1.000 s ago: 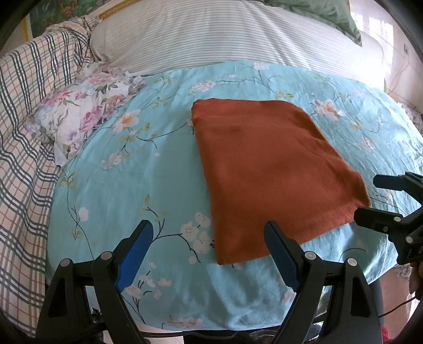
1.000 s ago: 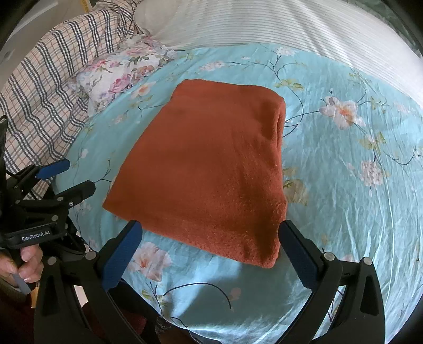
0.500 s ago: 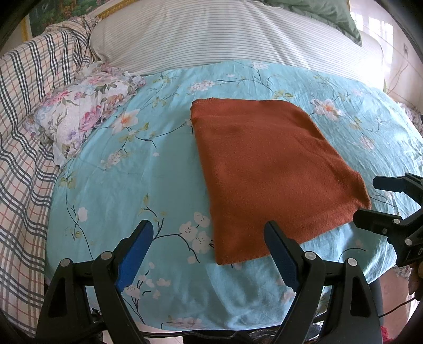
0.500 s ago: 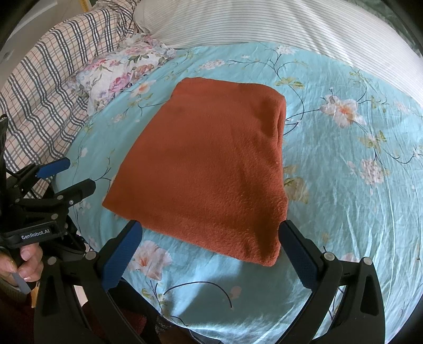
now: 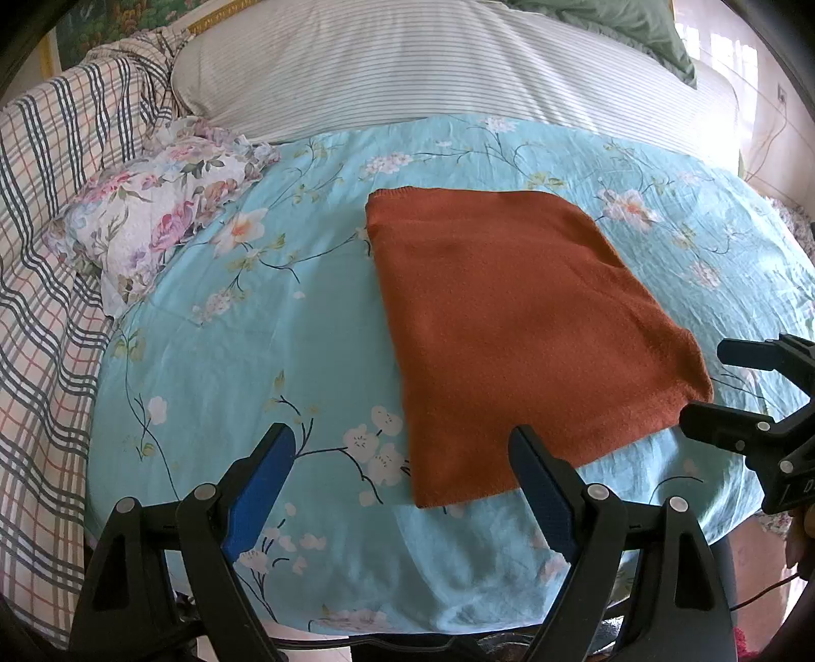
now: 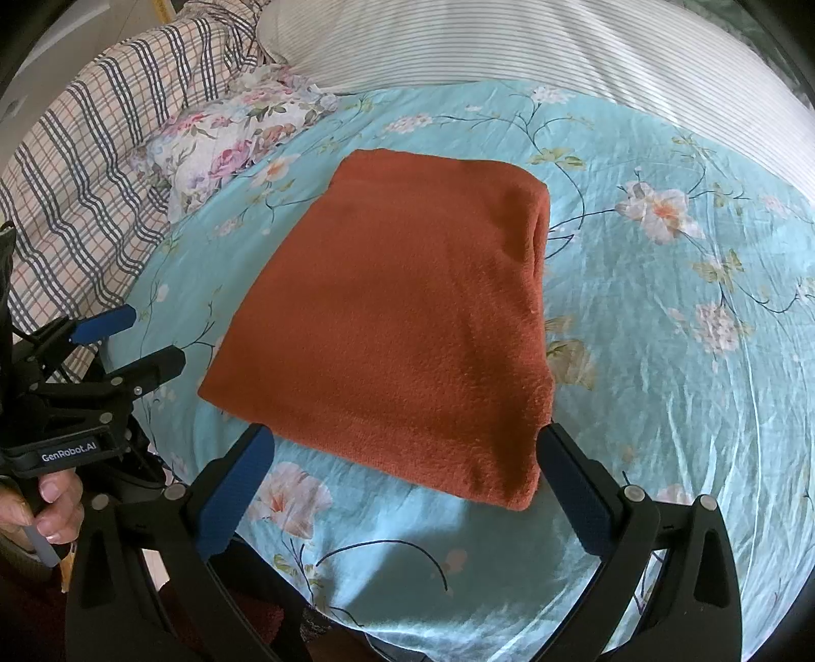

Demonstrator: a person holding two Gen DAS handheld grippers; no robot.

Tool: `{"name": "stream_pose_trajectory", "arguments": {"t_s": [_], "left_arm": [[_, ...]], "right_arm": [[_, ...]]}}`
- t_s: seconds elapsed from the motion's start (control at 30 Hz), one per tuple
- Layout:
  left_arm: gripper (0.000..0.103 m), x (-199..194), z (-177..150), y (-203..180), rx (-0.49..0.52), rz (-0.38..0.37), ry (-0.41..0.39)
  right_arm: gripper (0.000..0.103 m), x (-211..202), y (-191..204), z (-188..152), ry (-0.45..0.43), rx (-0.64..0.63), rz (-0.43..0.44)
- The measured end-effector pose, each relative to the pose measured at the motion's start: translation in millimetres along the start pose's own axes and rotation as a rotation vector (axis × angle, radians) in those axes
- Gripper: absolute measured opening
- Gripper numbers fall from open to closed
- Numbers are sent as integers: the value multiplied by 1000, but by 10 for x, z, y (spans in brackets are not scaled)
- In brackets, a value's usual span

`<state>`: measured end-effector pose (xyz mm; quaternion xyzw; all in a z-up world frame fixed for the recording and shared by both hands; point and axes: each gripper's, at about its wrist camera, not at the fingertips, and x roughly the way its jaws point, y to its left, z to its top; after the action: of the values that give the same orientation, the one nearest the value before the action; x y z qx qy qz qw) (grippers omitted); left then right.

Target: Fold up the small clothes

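Two grippers, left gripper (image 5: 402, 448) & right gripper (image 6: 407, 448), both spread wide, empty, at frame bottom; folded rust cloth (image 6: 397, 326) lies centre on floral sheet (image 6: 662, 356).

Daylight, bright, enters from window (image 5: 723, 46) at upper right of your left wrist view; glare washes out that corner. Striped pillow (image 5: 458, 66) near overexposed there. Soft shadows only: your gripper fingers (image 6: 234, 489) cast dim patch on floral sheet (image 6: 356, 575) in right wrist view. Strong fisheye bending at edges, dark vignette in corners. Centre sharp, no motion blur; rim slightly soft.
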<state>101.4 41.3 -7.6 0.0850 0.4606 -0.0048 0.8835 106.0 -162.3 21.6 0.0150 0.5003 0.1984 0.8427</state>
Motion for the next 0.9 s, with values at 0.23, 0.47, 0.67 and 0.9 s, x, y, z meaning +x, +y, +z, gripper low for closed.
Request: {"name": "stream_pose_trajectory", "arguments": {"t_s": [0.23,0.47,0.67,0.9], "left_arm": [[86,5,-9,-10,-1,0,1],[86,2,-11,-11,-1,-1,1],[86,4,-10,-10,1,-4,1],[86,1,-5,-16,2,-3,1]], "right_arm": [[103,-1,6,-13,1,3,-1],[103,-14,20,-18,6,3,-3],[103,-12,14,-20,7,1,-3],[103,-11,10,-12,7,2,-3]]}}
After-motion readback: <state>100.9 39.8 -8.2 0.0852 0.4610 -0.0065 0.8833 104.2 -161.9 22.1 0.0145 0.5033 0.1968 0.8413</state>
